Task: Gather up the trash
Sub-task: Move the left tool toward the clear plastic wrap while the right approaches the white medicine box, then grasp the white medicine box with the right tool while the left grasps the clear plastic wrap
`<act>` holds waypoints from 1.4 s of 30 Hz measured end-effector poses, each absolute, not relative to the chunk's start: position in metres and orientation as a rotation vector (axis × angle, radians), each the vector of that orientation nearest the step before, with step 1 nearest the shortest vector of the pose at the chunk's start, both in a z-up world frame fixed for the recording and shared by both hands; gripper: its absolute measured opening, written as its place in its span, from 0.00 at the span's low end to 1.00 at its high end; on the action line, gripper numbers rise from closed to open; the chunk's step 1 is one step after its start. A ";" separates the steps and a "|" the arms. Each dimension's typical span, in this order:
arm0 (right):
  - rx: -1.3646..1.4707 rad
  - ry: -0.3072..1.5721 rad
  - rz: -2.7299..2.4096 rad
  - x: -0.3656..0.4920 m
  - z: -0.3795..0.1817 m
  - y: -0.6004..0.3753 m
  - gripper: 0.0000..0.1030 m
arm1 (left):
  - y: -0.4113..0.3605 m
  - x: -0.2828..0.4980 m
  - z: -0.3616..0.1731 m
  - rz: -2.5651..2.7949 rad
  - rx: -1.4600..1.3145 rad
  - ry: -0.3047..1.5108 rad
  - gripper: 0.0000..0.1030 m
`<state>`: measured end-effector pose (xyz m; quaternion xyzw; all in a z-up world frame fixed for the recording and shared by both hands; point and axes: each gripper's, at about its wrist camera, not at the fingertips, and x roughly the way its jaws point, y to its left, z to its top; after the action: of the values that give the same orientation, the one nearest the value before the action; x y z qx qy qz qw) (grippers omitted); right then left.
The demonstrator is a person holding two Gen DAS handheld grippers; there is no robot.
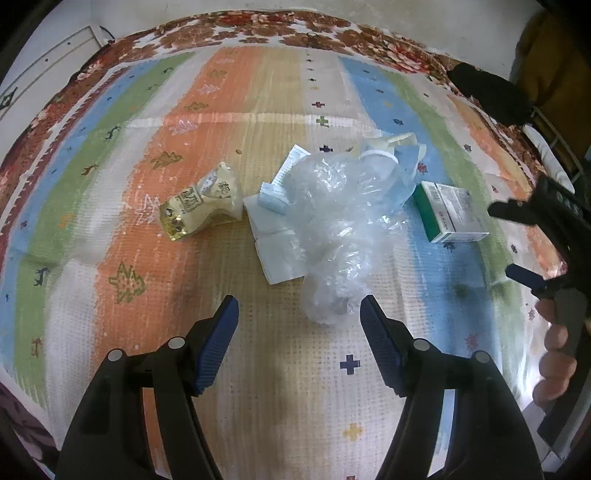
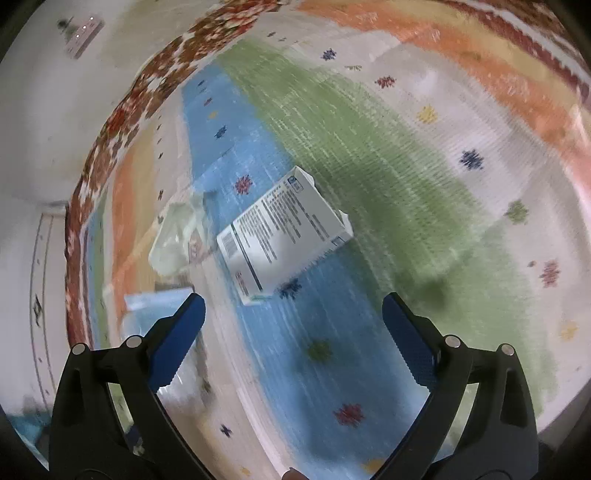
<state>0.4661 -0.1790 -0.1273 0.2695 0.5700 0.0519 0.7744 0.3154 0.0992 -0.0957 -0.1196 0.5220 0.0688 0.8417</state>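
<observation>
A clear plastic bag (image 1: 340, 229) lies crumpled on the striped cloth, over white paper (image 1: 273, 243) and a small blue-white packet (image 1: 273, 195). A yellow crumpled wrapper (image 1: 199, 206) lies to its left. A green-and-white carton (image 1: 448, 212) lies to its right; it also shows in the right wrist view (image 2: 284, 229). My left gripper (image 1: 299, 306) is open and empty, just short of the bag's near end. My right gripper (image 2: 293, 306) is open and empty, hovering just short of the carton; it also shows in the left wrist view (image 1: 517, 243) at the right edge.
The striped cloth (image 1: 184, 110) covers a surface with a red floral border (image 1: 258, 29). A white wall and a power strip (image 2: 83, 33) lie beyond the edge. A dark object (image 1: 491, 96) sits at the far right corner.
</observation>
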 end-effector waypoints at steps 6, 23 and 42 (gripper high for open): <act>0.698 1.270 0.005 0.485 -0.148 -0.169 0.89 | 0.097 0.327 -0.095 0.135 -0.215 1.093 0.66; 0.490 1.307 -0.122 0.560 -0.166 -0.133 0.91 | 0.133 0.328 -0.119 0.112 -0.352 1.165 0.67; 0.227 1.302 -0.008 0.546 -0.167 -0.128 0.71 | 0.095 0.339 -0.130 0.065 -0.307 1.128 0.25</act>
<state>0.5464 -0.1280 -0.1674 0.1055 0.6048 -0.0036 0.7894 0.3395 0.0953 -0.1295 -0.1447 0.5321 0.0306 0.8336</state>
